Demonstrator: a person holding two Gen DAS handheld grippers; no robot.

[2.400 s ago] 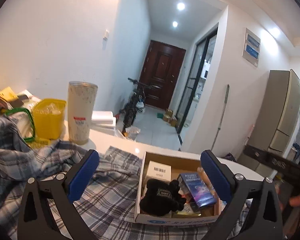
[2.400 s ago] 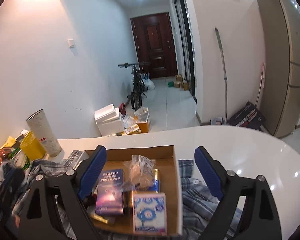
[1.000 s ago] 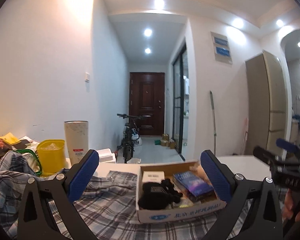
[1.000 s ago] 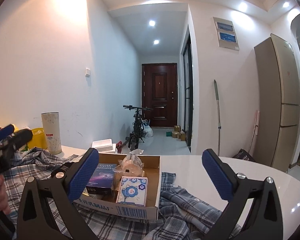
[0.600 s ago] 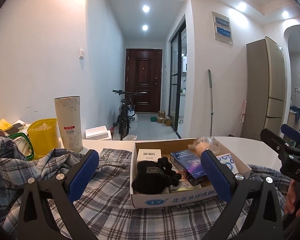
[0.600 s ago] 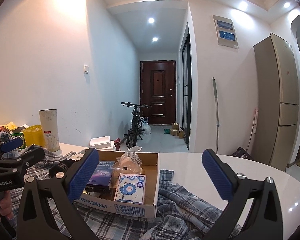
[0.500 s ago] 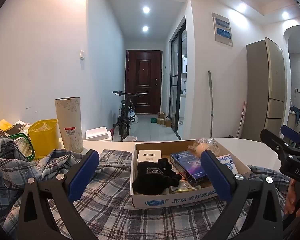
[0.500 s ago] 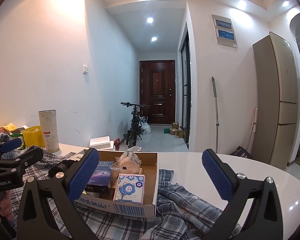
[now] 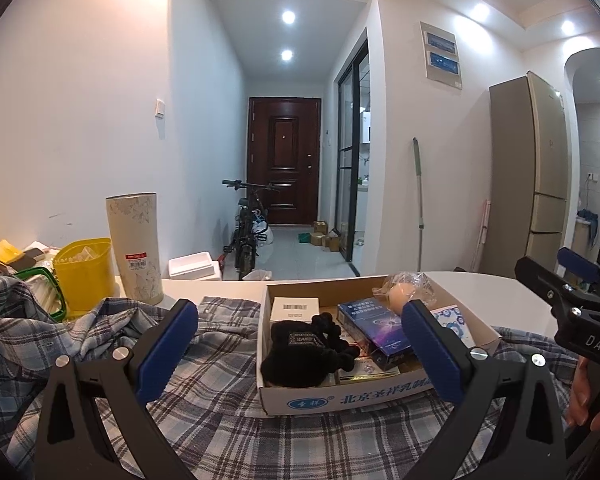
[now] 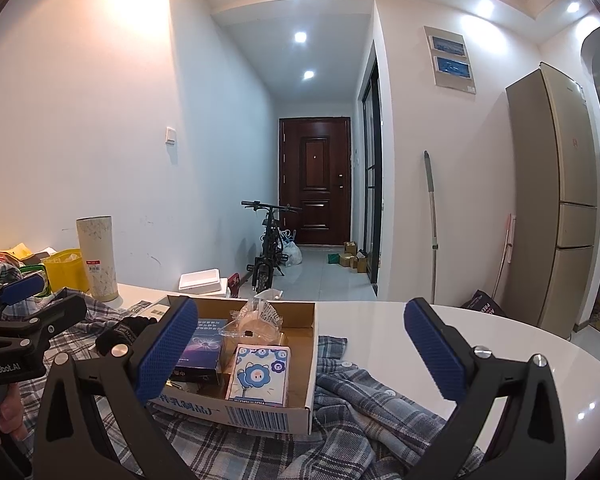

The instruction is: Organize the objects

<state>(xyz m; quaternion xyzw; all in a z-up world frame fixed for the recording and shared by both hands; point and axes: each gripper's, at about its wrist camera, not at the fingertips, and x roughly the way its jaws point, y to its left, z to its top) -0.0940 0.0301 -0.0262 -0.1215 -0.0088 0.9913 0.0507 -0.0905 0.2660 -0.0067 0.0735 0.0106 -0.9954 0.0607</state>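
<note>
**Facing the box from two sides, both grippers empty**

Hovering low over the plaid shirt (image 9: 220,412), the left gripper (image 9: 300,344) has its jaws spread wide and holds nothing. The right gripper (image 10: 300,344) is the same: wide apart, nothing between the blue pads.

The cardboard box (image 9: 340,398) lies directly ahead of both tools, on top of the shirt, which covers this part of the white table (image 10: 460,332). In the left wrist view the box sits ahead and a little to the right of centre, with its printed long side turned toward the camera. In the right wrist view it sits ahead and to the left, so the box is between the two grippers.

Inside the box, nearest to the left gripper, is the black glove (image 9: 304,352), in the near left corner. Behind it stands a small white carton (image 9: 295,309). The dark blue box (image 9: 374,330) lies in the middle, its long axis running away from the camera. The pack with blue flowers (image 10: 259,374) is at the side nearer to the right gripper, and the crumpled clear bag (image 10: 256,320) is behind it.

I judge the left gripper is better placed for the glove and the right one for the flower pack.

Farther off, on the left end of the table, stand a tall cream cylinder (image 9: 134,248) and a yellow tub (image 9: 85,276).
</note>
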